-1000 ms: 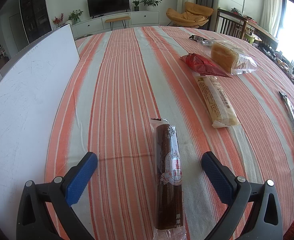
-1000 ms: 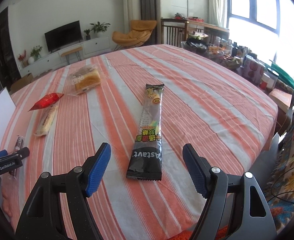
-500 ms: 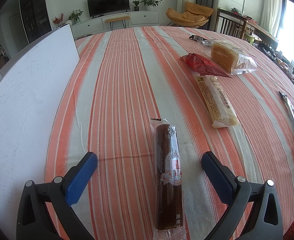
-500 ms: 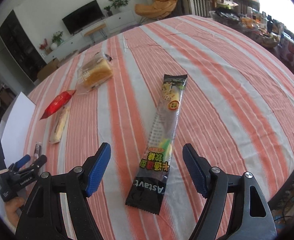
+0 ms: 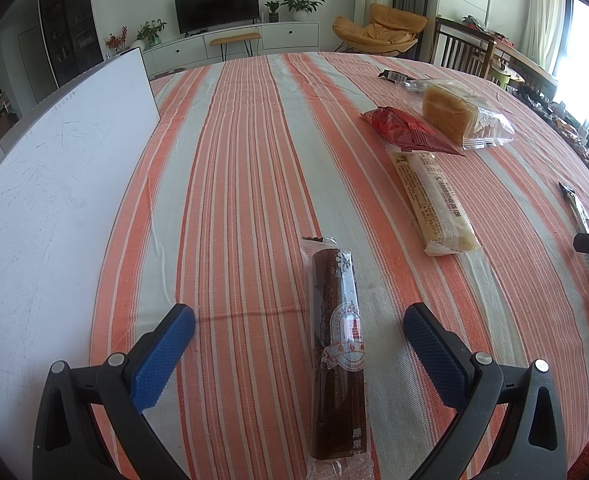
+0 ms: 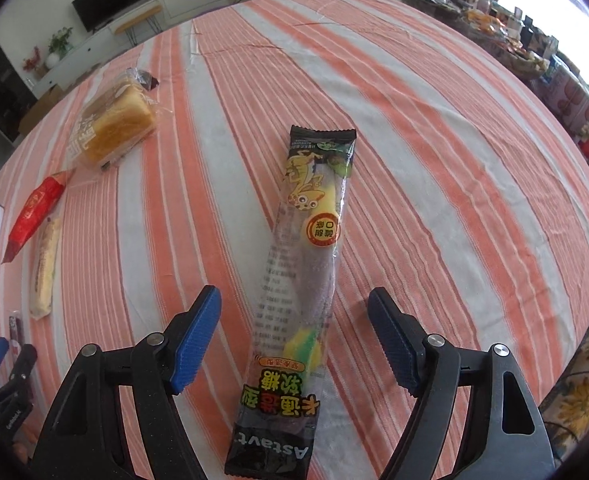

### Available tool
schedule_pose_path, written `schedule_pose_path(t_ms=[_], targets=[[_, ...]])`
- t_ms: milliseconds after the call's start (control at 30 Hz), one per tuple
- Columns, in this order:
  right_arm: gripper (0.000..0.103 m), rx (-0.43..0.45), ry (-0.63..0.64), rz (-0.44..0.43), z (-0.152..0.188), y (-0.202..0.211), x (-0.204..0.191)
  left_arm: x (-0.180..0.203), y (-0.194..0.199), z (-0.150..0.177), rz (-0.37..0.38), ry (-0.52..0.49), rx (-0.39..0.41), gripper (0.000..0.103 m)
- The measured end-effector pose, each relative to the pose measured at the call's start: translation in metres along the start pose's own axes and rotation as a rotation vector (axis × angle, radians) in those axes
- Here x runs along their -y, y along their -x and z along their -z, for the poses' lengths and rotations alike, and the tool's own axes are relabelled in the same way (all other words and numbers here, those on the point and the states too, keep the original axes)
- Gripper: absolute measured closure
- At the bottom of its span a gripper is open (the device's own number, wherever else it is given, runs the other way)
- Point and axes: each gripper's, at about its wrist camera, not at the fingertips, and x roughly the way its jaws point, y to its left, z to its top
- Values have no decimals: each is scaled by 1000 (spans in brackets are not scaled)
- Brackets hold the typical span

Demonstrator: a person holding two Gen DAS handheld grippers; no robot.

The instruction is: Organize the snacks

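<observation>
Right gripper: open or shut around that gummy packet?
Open. The right gripper has its blue pads either side of the gummy packet, with striped cloth visible between.

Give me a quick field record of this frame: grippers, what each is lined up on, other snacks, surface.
left gripper: open, straddling the brown roll snack, not touching
right gripper: open, straddling the black gummy packet, not touching
other snacks: bread loaf in clear bag, red packet, beige bar
surface: orange striped tablecloth
left side: white board
</observation>
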Motion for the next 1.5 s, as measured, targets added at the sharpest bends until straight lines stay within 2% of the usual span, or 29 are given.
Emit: schedule_pose_path(t_ms=[100, 167, 233, 267, 333, 433, 467, 533, 600, 633, 733, 867, 1067, 1200, 1267, 1333, 1500], targets=[[24, -7, 30, 42, -4, -4, -8, 0, 0, 0, 0, 0, 0, 0], [24, -13, 24, 37, -7, -5, -8, 0, 0, 0, 0, 0, 0, 0], [30, -22, 10, 36, -10, -4, -6, 0, 0, 0, 1, 0, 0, 0], [46, -19, 14, 50, -9, -2, -4, 0, 0, 0, 0, 0, 0, 0], [76, -28, 12, 22, -10, 0, 2, -1, 0, 0, 3, 1, 0, 0], [87, -59, -61, -81, -8, 7, 19, -3, 0, -3, 25, -19, -33, 1], [88, -58, -89, -130, -7, 11, 26, -4, 1, -3, 26, -16, -42, 6], [88, -46, -117, -203, -2, 23, 36, -8, 9, -3, 37, 3, -24, 26], [89, -32, -121, -244, 5, 37, 40, -10, 15, -4, 80, 10, -23, 79], [89, -24, -122, -269, 9, 44, 41, -12, 16, -5, 120, 28, -37, 86], [89, -10, -129, -340, 23, 62, 39, -21, 29, -2, 209, 106, -34, 86], [89, 8, -101, -408, 33, 83, 23, -22, 64, 7, 317, 134, 1, 86], [89, 14, 2, -477, 45, 106, -33, -37, 128, 18, 478, 199, 38, 86], [89, 20, 91, -564, 57, 128, -88, -69, 179, 22, 541, 231, 82, 86], [89, 26, 137, -634, 63, 146, -125, -94, 204, 22, 537, 246, 115, 86], [89, 28, 184, -720, 67, 164, -164, -123, 226, 25, 498, 269, 154, 86], [89, -12, 354, -893, 81, 199, -279, -212, 256, 40, 268, 374, 235, 86]])
